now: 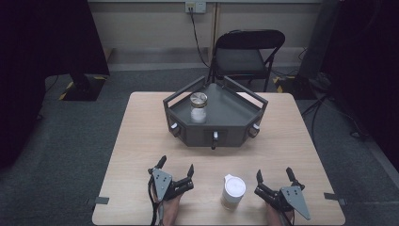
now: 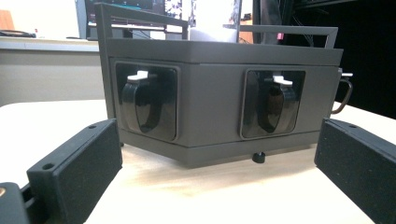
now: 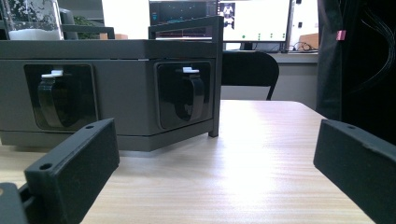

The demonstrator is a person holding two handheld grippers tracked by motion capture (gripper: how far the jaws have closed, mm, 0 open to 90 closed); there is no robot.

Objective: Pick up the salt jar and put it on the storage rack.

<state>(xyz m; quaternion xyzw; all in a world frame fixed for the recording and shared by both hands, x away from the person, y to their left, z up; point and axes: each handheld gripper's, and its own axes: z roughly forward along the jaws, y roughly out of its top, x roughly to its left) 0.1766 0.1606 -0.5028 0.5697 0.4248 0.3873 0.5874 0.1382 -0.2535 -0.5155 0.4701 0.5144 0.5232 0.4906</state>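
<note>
A dark grey angular tray (image 1: pixel 226 113) with railings stands at the table's middle back; black handles sit in recesses on its front faces (image 2: pixel 149 100) (image 3: pixel 189 95). Inside it stands a glass jar (image 1: pixel 198 107) with a gold lid and white contents. A white lidded cup (image 1: pixel 233 191) rests near the front edge between the hands. My left gripper (image 1: pixel 177 168) lies at the front left, open, nothing between its jaws. My right gripper (image 1: pixel 274 175) lies at the front right, open and empty as well. Both point toward the tray, well short of it.
A black folding chair (image 1: pixel 247 54) stands behind the light wooden table (image 1: pixel 141 141). Cables run from a wall socket (image 1: pixel 195 6). Dark stands flank the room at both sides. Bare tabletop lies left and right of the tray.
</note>
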